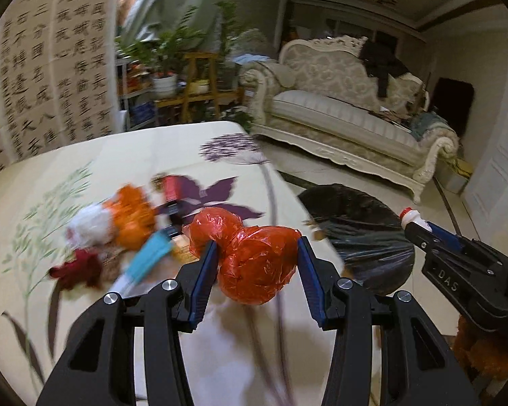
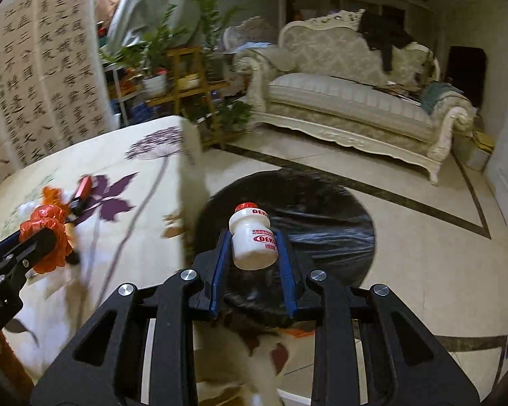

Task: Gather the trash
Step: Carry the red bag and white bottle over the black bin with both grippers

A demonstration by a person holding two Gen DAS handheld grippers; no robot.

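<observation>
The left gripper [image 1: 257, 264] clamps a crumpled red plastic bag [image 1: 254, 264]. The right gripper [image 2: 254, 253] pinches a small white bottle [image 2: 252, 237], tilted down above a black bin bag [image 2: 321, 230]

The cream floral-print cloth-covered desk [image 1: 125, 155] carries blurred orange, white, dark red and blue trash [image 1: 118, 233]; beside it, a black bin bag [image 2: 321, 223] sits on the tiled floor [image 2: 423, 253].

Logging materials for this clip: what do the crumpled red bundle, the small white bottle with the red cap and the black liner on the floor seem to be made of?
Crumpled red bundle: thin glossy plastic film, wrinkled and shiny. Small white bottle with the red cap: smooth opaque plastic, probably, with printed red lettering. Black liner: glossy plastic sheet with creased highlights.
</observation>
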